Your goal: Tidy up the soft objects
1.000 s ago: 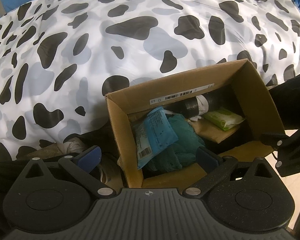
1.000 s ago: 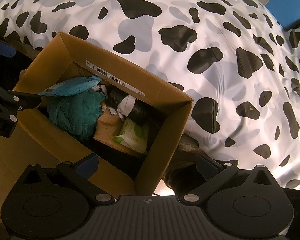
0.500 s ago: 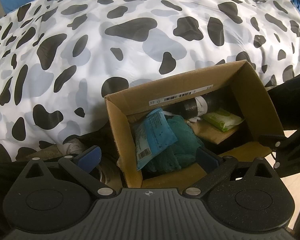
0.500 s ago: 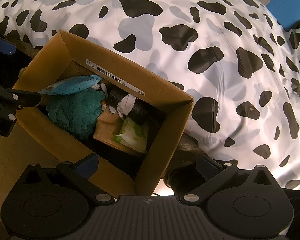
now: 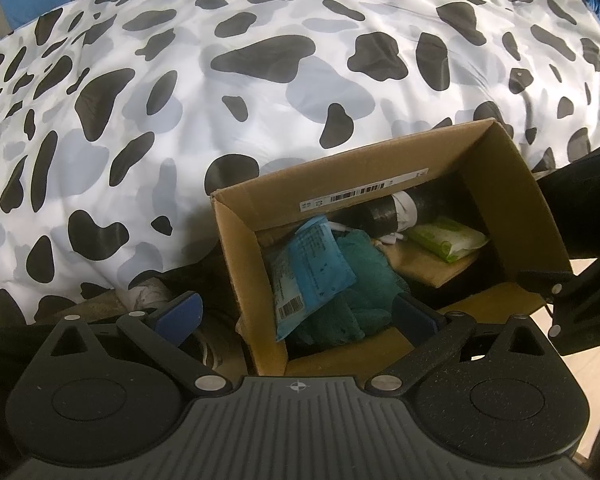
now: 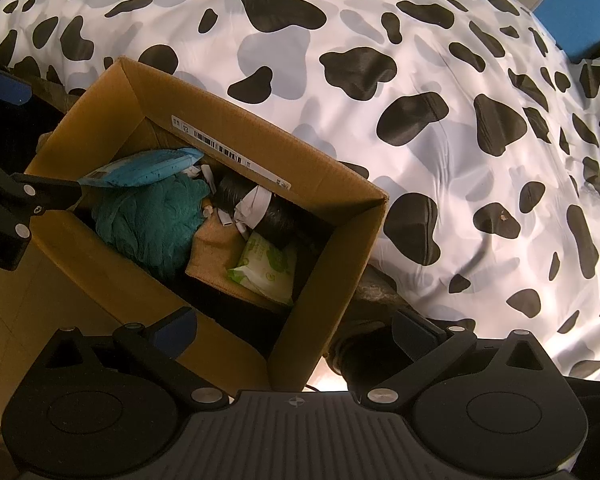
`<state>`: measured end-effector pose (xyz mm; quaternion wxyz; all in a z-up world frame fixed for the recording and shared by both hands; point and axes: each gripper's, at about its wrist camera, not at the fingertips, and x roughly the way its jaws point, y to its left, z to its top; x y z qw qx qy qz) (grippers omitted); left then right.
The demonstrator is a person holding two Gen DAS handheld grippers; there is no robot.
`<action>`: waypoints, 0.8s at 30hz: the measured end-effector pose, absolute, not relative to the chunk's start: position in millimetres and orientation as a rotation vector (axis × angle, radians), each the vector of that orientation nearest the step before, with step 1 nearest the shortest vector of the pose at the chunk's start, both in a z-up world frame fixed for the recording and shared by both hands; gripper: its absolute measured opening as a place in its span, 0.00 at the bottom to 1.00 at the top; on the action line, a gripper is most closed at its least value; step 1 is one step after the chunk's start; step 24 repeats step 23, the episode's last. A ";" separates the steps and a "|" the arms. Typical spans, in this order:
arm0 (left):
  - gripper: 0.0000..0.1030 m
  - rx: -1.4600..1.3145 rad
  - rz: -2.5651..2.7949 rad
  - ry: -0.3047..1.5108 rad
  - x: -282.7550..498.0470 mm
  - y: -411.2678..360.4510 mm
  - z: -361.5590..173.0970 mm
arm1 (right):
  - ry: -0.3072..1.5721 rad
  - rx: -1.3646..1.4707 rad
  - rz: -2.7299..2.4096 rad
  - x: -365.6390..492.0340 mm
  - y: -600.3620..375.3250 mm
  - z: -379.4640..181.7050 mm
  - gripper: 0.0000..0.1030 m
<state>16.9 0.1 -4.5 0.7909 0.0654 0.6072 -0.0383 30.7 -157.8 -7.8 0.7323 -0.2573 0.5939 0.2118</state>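
Cardboard box (image 5: 384, 184) is sitting against the edge of the cow-print quilt (image 5: 220, 80), open top facing up.

Progress, judged from contents: several soft things are already lying inside.
- Teal towel (image 6: 148, 220) is bunched at about 9 o'clock of the box interior in the right wrist view.
- Blue packet (image 5: 310, 268) is leaning on the towel, barcode end toward the near wall.
- Green wipes pack (image 6: 266, 268) is resting on an inner flap at about 5 o'clock.
- Black roll (image 6: 260, 210) with a white band is lying along the far wall under the barcode label.

What remains is hard to judge. Something dark and crumpled is lying outside the box by the quilt edge in both views; I cannot tell what it is or whether it belongs to the task.

Pose: the left gripper (image 5: 296, 316) is hovering over the near-left corner of the box, pointing toward 12 o'clock, fingers spread wide and holding nothing. The right gripper (image 6: 296, 330) is hovering over the near-right corner, likewise spread wide and carrying nothing. Each tool is showing at the other's view edge, so they are flanking the box. Neither is touching the box contents.
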 end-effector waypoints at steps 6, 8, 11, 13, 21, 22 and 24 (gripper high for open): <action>1.00 0.143 -0.080 1.309 16.9 0.0 -4.8 | 1.308 -0.571 0.467 30.8 -157.9 -8.1 1.00; 1.00 0.143 -0.079 1.310 17.0 0.0 -5.0 | 1.308 -0.572 0.467 30.6 -158.6 -8.2 1.00; 1.00 0.147 -0.076 1.313 16.4 0.9 -6.0 | 1.308 -0.572 0.467 30.9 -157.6 -8.3 1.00; 1.00 0.149 -0.075 1.315 16.3 0.5 -6.4 | 1.308 -0.572 0.467 31.0 -157.5 -8.3 1.00; 1.00 0.149 -0.070 1.301 14.8 0.4 -4.3 | 1.309 -0.573 0.466 30.7 -157.3 -8.3 1.00; 1.00 0.150 -0.071 1.301 14.8 0.2 -4.4 | 1.309 -0.573 0.466 30.7 -157.1 -8.3 1.00; 1.00 0.151 -0.071 1.301 14.9 0.2 -4.5 | 1.309 -0.573 0.466 30.7 -157.1 -8.3 1.00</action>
